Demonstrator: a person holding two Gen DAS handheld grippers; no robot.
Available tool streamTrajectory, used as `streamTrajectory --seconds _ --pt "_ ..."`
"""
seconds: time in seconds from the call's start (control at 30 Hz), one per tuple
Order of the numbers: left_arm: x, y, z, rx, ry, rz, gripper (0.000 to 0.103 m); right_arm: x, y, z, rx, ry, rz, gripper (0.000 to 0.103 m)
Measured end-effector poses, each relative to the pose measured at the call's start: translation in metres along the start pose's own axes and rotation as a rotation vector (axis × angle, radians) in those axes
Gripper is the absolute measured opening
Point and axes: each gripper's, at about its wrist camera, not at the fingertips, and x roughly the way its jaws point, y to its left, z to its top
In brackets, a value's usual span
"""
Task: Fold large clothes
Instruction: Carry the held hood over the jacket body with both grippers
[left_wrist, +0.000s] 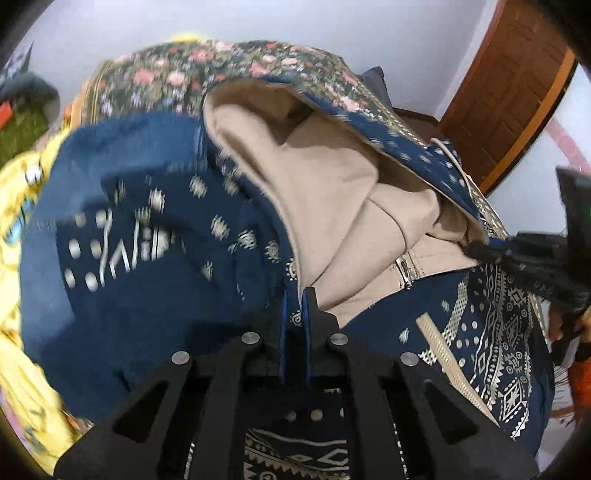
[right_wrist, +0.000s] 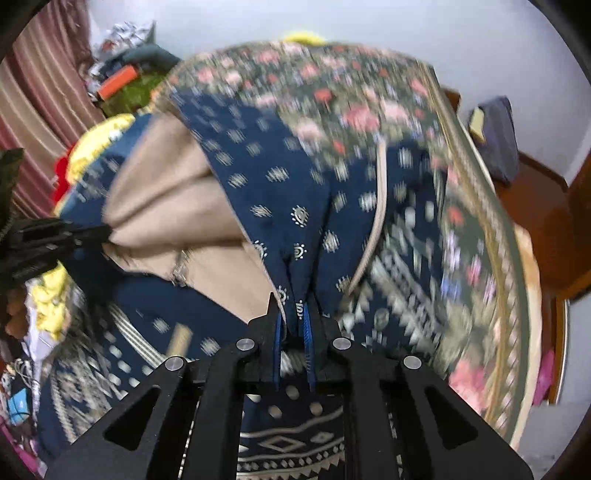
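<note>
A large navy garment with a silver print and a beige lining lies bunched over a floral bedspread. My left gripper is shut on a navy edge of it, next to the lining and a zip pull. In the right wrist view the same garment shows, and my right gripper is shut on a pinched navy fold. The other gripper appears at the side of each view, the right gripper and the left gripper, each gripping the cloth's edge.
A yellow printed cloth lies left of the garment. A wooden door and pale wall stand behind. A striped curtain, a pile of clutter and a wooden bed frame edge the bed.
</note>
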Motion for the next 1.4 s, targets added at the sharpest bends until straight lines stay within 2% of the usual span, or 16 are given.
streamTrajectory --seconds 0.07,0.2,0.3,0.37,0.43,0.6,0.8,0.93,1.07,1.1,1.17,1.23,1.3,1.4 --pt "0.000 0.003 -0.005 -0.021 0.005 -0.017 0.008 0.002 0.003 -0.003 -0.013 -0.017 -0.032 0.013" --pt "-0.008 0.003 -0.003 -0.025 0.021 -0.028 0.025 -0.012 0.013 0.002 -0.039 -0.038 -0.062 0.022" --pt "-0.022 0.003 0.001 -0.014 -0.005 -0.027 0.031 -0.027 0.022 0.007 -0.054 -0.077 -0.059 0.033" --pt "-0.032 0.004 0.009 -0.023 -0.034 -0.034 0.034 -0.042 0.027 0.014 -0.068 -0.132 -0.060 0.047" --pt "-0.040 0.008 0.016 -0.034 -0.064 -0.027 0.040 -0.052 0.031 0.017 -0.074 -0.175 -0.057 0.052" --pt "-0.042 0.027 0.044 -0.089 -0.102 -0.009 0.041 -0.050 0.042 0.040 -0.086 -0.209 -0.024 0.053" --pt "-0.011 0.050 0.070 -0.160 -0.074 -0.040 0.041 -0.016 0.057 0.057 -0.108 -0.172 -0.004 0.053" --pt "0.014 0.053 0.083 -0.187 -0.054 -0.068 0.041 0.008 0.058 0.064 -0.116 -0.138 -0.014 0.053" --pt "0.038 0.054 0.093 -0.205 -0.016 -0.095 0.041 0.023 0.054 0.073 -0.102 -0.141 -0.016 0.052" --pt "0.041 0.054 0.094 -0.206 -0.010 -0.092 0.037 0.024 0.053 0.075 -0.093 -0.148 -0.014 0.049" --pt "0.048 0.055 0.094 -0.213 0.002 -0.081 0.030 0.027 0.048 0.080 -0.076 -0.140 0.007 0.024" --pt "0.049 0.058 0.093 -0.236 0.003 -0.066 0.019 0.025 0.044 0.083 -0.048 -0.135 0.032 0.014" --pt "0.041 0.061 0.089 -0.290 -0.012 -0.096 0.010 0.018 0.039 0.083 -0.018 -0.145 0.066 0.012" --pt "0.020 0.054 0.086 -0.275 -0.048 -0.096 0.007 -0.005 0.039 0.081 -0.010 -0.184 0.096 0.011"
